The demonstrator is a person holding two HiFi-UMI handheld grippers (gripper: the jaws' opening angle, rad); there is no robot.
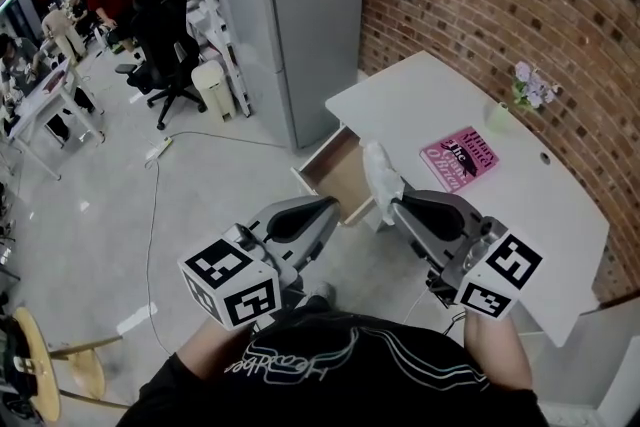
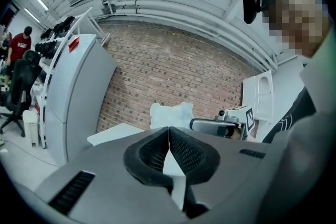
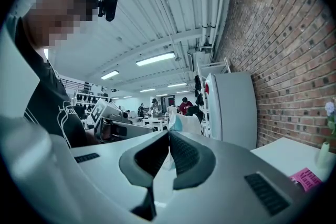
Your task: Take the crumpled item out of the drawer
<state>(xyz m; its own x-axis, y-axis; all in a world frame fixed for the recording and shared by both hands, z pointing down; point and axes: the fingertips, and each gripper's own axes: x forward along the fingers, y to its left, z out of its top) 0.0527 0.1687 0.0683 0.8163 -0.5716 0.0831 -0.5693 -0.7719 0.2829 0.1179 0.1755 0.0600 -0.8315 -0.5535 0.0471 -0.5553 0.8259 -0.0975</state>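
Note:
A white crumpled item (image 1: 379, 171) hangs above the right edge of the open wooden drawer (image 1: 335, 177) of the white desk (image 1: 430, 100). My right gripper (image 1: 398, 203) is shut on its lower end. In the right gripper view the item (image 3: 186, 123) sticks out past the closed jaws (image 3: 168, 132). My left gripper (image 1: 330, 206) is shut and holds nothing, just in front of the drawer. From the left gripper view (image 2: 168, 128) the item (image 2: 171, 114) shows against the brick wall, with the right gripper (image 2: 193, 124) beside it.
A pink book (image 1: 460, 158) lies on the desk, and a small vase of flowers (image 1: 522, 95) stands near the brick wall. A tall grey cabinet (image 1: 290, 15) stands left of the desk. An office chair (image 1: 165, 55) and people are farther off at the left.

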